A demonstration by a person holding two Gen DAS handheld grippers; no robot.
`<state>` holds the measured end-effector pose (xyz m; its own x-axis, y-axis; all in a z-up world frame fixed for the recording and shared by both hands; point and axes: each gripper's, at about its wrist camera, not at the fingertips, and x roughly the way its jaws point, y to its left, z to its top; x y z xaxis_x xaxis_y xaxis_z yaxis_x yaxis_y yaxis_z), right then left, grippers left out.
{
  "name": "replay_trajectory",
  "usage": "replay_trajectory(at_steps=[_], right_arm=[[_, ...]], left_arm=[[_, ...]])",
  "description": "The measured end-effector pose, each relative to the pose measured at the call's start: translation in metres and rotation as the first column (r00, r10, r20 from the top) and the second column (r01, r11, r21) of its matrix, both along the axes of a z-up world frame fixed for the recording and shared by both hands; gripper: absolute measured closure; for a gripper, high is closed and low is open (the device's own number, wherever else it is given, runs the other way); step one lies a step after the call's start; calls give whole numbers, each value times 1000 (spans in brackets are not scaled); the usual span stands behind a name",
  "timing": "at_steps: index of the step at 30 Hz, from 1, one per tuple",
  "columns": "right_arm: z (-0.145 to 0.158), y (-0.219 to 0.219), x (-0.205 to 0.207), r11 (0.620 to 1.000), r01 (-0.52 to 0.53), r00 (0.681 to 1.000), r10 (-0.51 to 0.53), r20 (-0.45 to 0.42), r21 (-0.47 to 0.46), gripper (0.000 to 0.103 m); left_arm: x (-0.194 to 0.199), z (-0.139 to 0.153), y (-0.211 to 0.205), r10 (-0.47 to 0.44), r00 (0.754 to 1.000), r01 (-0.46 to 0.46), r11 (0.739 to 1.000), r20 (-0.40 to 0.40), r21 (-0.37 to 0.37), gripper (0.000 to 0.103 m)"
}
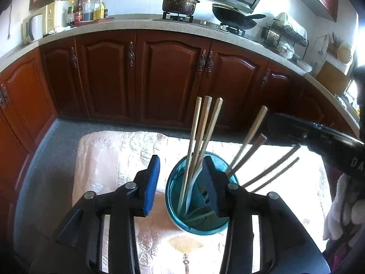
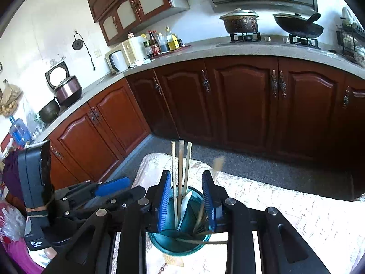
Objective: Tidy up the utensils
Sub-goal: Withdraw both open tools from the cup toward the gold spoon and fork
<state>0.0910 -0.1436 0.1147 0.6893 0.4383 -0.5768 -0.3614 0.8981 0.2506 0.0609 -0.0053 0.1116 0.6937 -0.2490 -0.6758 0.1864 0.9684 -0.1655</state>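
A teal cup (image 1: 200, 223) stands on a table under a cream embroidered cloth (image 1: 109, 159). Three pale chopsticks (image 1: 205, 125) stand upright in it; several more, pale and dark (image 1: 271, 171), lean out to the right. My left gripper (image 1: 181, 186) is open, its left pad (image 1: 150, 182) outside the cup and its right pad over the cup's mouth, holding nothing. In the right wrist view my right gripper (image 2: 187, 201) is open above the same cup (image 2: 180, 244). The three upright chopsticks (image 2: 180, 169) and a white spoon (image 2: 186, 203) rise between its pads untouched. One blurred chopstick (image 2: 219, 162) shows beyond the right finger.
Dark red cabinets (image 1: 168, 75) run under a grey counter with a pot (image 1: 180, 2), a wok (image 1: 235, 16), bottles (image 1: 86, 9) and a microwave (image 1: 34, 27). Grey floor (image 1: 52, 155) surrounds the table. A rice cooker (image 2: 67, 90) sits on the left counter. Pale cloth (image 1: 342, 207) hangs at the right.
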Motion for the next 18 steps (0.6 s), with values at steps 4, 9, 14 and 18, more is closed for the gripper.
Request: replay_trajectory(at_steps=[4,9,14,18], right_arm=[[2,-1,-10,1000,-1,1000,1,4,-5,76],[2,-1,-25,1000,-6,1000,6,6,-10,76],[-5,-2,-45,1000,-2,1000,2,2,-16,70],[-14,-5,-59,1000,4,1000,-5,-7,-22,70]], left_arm=[[-12,-5,-2,0,1000,0,1000,-3,7,60],[-27,-9,-6,4,1000,-4,1000,-3,20,60],[-45,-10,-12,12,1000,-12,999,17,44,60],[-59,-12,-17,15,999,-17,998,34,63,60]])
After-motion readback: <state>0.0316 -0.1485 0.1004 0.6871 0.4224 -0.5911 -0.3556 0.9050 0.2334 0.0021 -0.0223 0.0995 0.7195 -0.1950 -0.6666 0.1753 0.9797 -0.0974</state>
